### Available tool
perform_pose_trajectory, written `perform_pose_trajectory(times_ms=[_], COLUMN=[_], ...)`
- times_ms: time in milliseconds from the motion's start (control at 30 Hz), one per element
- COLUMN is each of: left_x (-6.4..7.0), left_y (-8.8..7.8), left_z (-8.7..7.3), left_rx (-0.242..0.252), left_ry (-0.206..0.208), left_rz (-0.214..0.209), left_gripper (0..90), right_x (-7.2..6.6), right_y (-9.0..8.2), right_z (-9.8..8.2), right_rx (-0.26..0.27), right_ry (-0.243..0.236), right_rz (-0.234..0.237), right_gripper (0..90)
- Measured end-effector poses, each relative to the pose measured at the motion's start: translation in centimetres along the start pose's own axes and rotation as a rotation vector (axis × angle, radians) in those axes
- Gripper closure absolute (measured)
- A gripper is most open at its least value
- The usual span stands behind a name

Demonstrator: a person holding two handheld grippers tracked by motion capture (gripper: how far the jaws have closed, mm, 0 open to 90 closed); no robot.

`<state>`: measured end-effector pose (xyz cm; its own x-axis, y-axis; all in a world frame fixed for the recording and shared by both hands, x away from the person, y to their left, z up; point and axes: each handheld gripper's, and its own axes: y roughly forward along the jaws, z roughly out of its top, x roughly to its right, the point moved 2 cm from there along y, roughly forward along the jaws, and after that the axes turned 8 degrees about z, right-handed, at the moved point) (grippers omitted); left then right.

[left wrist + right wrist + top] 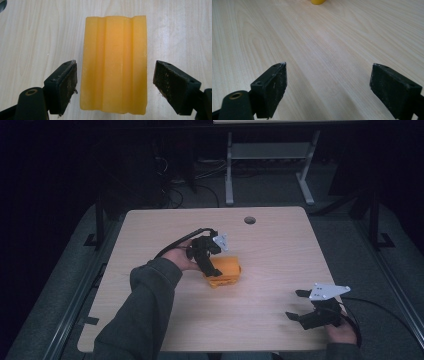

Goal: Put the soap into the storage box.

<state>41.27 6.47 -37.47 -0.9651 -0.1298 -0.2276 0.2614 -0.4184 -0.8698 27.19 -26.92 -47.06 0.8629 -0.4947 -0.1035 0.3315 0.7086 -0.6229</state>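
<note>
An orange ridged block [225, 272] lies on the light wooden table [280, 245] near its middle. My left gripper [212, 267] hangs over it from the left, held by a hand in a grey sleeve. In the left gripper view the block [113, 67] lies between the two black jaws with a narrow gap on each side, so the left gripper [115, 83] is open. My right gripper [296, 305] stands open near the front right of the table, with bare wood between its jaws [328, 85]. A sliver of the orange block [318, 2] shows at the top edge of the right gripper view.
A round cable hole [249, 220] sits near the table's far edge. Beyond the table stands a grey desk frame [270, 165] on a dark floor. Black cables [172, 245] trail from both grippers.
</note>
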Motion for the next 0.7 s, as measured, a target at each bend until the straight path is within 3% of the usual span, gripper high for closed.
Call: perform_pose_trajectory(times_ms=[400, 700], left_x=[0.2, 0.9], left_y=[-1.1, -1.8], left_z=[-0.5, -1.8], left_rx=[0.032, 0.04], left_ry=[-0.021, -0.046], left_rz=[0.015, 0.024], left_gripper=[19.1, 19.1], right_x=[0.1, 0.0], right_y=[-0.1, 0.1], right_z=[-0.1, 0.1], right_rx=[0.003, -0.003], right_ry=[0.009, 0.007], right_rz=[-0.005, -0.011], right_gripper=[13.7, 13.7])
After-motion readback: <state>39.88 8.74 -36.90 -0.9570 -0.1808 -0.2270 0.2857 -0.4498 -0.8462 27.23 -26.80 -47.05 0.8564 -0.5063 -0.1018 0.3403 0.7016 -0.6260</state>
